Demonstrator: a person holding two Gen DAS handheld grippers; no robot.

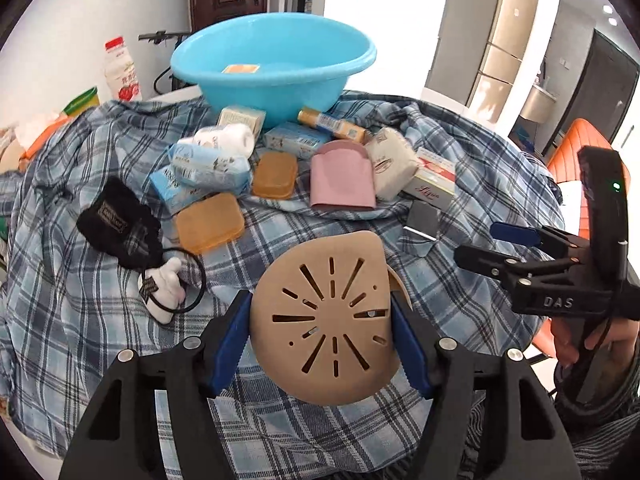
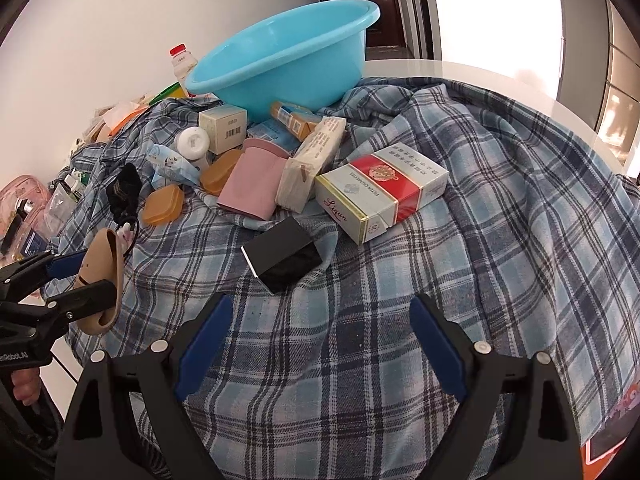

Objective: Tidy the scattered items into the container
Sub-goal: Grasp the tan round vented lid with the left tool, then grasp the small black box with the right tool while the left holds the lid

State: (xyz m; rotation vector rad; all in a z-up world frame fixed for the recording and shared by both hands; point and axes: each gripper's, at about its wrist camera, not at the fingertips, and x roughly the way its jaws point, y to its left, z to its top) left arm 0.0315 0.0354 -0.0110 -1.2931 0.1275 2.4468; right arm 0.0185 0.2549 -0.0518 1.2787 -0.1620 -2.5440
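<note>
My left gripper (image 1: 322, 334) is shut on a tan slotted drain cover (image 1: 326, 316), held above the plaid cloth; it also shows in the right wrist view (image 2: 106, 280). My right gripper (image 2: 320, 340) is open and empty above the cloth, just short of a small black box (image 2: 284, 256). The blue basin (image 1: 272, 68) stands at the back with an orange item (image 1: 240, 69) inside. Scattered before it lie a cigarette pack (image 2: 380, 190), a pink pouch (image 1: 342, 180), orange soap cases (image 1: 210, 222), a tissue pack (image 1: 390, 166) and a black pouch (image 1: 118, 222).
A plaid cloth (image 2: 500, 208) covers the round table. A milk bottle (image 1: 120, 70) and clutter stand at the back left. An orange chair (image 1: 576, 148) is at the right. A pink bag (image 2: 20, 204) lies at the left.
</note>
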